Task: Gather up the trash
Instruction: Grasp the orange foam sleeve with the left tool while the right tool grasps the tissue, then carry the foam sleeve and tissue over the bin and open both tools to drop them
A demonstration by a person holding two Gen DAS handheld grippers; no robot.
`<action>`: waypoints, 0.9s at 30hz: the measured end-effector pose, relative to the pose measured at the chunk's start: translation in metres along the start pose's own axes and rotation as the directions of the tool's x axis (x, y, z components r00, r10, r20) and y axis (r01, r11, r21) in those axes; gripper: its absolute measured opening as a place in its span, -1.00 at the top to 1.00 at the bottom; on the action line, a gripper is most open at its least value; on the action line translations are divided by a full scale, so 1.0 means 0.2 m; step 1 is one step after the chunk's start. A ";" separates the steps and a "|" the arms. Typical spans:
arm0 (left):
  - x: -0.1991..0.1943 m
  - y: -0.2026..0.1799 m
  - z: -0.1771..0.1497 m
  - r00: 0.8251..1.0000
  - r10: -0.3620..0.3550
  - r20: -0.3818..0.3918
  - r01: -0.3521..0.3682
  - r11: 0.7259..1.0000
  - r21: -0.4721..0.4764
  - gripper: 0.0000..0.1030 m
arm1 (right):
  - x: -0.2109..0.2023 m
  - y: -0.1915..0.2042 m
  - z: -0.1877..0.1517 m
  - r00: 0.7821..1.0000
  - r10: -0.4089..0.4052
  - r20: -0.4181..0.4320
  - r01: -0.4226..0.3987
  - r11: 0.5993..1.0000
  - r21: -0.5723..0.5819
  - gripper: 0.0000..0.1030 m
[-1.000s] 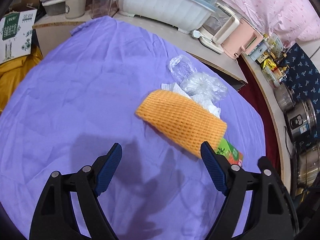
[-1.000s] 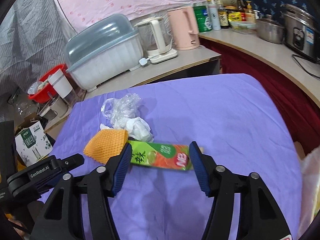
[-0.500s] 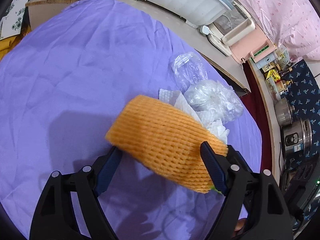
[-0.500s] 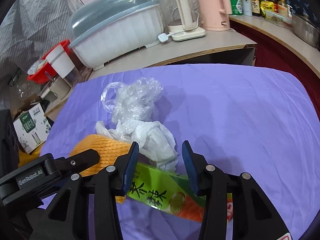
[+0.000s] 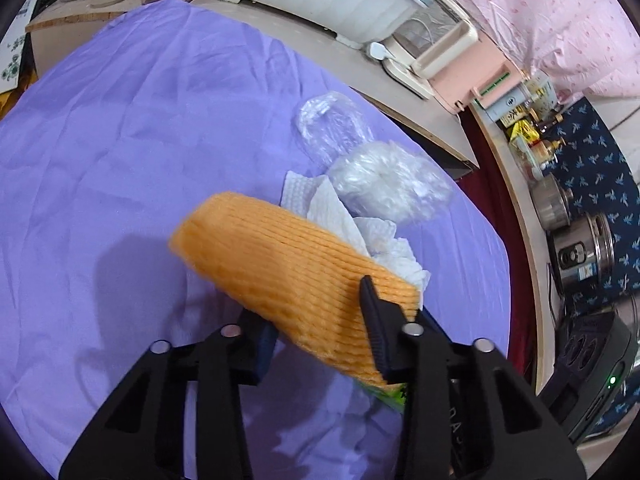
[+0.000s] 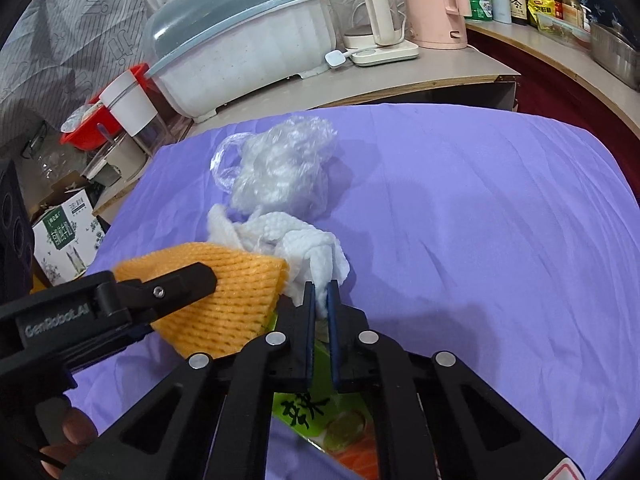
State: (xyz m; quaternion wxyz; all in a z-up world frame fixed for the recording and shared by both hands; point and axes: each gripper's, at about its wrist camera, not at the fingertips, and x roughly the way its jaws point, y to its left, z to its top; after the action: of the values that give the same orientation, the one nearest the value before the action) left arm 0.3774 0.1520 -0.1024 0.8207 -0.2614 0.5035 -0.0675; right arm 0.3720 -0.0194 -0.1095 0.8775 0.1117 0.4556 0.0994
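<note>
Item: trash pile on a table (image 6: 500,208) covered with a purple cloth, four pieces, all lying close together toward the near middle of the table.

1. Orange foam net sleeve (image 5: 296,276). Left tongs (image 5: 320,340) have just been closing and now press on it from both sides; the sleeve bulges between the pads. Whether it has left the cloth cannot be told.
2. Crumpled white paper towel (image 6: 304,244), touching the sleeve's far side. Right tongs (image 6: 320,312) have just been closing and now stand nearly shut, pinching a lower fold of the towel between the pads.
3. Green and orange snack wrapper (image 6: 320,416), flat on the cloth under the right tongs, partly under the sleeve. Not gripped.
4. Clear plastic bag (image 6: 280,164), bunched, just beyond the towel toward the far edge of the table. Not gripped.

Also present: a person's fingertips (image 6: 72,432) on the left tool; a side counter beyond the far edge carrying a white lidded dish rack (image 6: 248,40), a glass kettle (image 6: 372,12) and a pink kettle (image 6: 436,4).

Status, as a judgement: early. Two of four pieces are gripped, none is seen put away, and no bin or trash bag for collecting shows in either view. Left to do: lift and deposit sleeve and towel, then return for wrapper and plastic bag.
</note>
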 end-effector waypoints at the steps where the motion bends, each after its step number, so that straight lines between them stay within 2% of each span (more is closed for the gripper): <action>1: -0.02 -0.01 -0.02 1.000 -0.008 -0.005 0.008 1.000 0.013 0.51 | -0.02 0.00 -0.02 1.000 0.001 0.003 -0.001 1.000 0.005 0.89; 3: -0.05 -0.04 -0.06 1.000 -0.018 -0.017 0.019 0.999 0.031 0.63 | -0.08 0.00 -0.07 1.000 0.001 0.011 -0.001 1.000 0.017 0.89; 9: -0.19 -0.10 -0.21 0.999 -0.036 -0.029 0.039 0.995 0.095 0.77 | -0.30 -0.06 -0.25 0.999 -0.022 0.037 0.019 0.998 0.065 0.89; 16: -0.40 -0.22 -0.40 0.999 -0.040 0.002 0.039 0.982 0.182 0.80 | -0.65 -0.19 -0.40 0.992 -0.057 0.110 0.041 0.989 0.144 0.89; 23: -0.64 -0.43 -0.54 0.995 -0.081 0.051 0.065 0.961 0.269 0.81 | -1.04 -0.32 -0.48 0.971 -0.107 0.215 0.065 0.979 0.193 0.89; 27: -0.75 -0.58 -0.64 0.991 -0.115 0.064 0.088 0.942 0.324 0.80 | -1.28 -0.39 -0.51 0.950 -0.141 0.280 0.081 0.973 0.214 0.89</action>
State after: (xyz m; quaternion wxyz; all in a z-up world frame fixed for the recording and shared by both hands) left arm 0.2117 0.0635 0.0288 0.8675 -0.1529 0.4378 -0.1799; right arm 0.1489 -0.1538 0.0093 0.9239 0.1869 0.3335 -0.0142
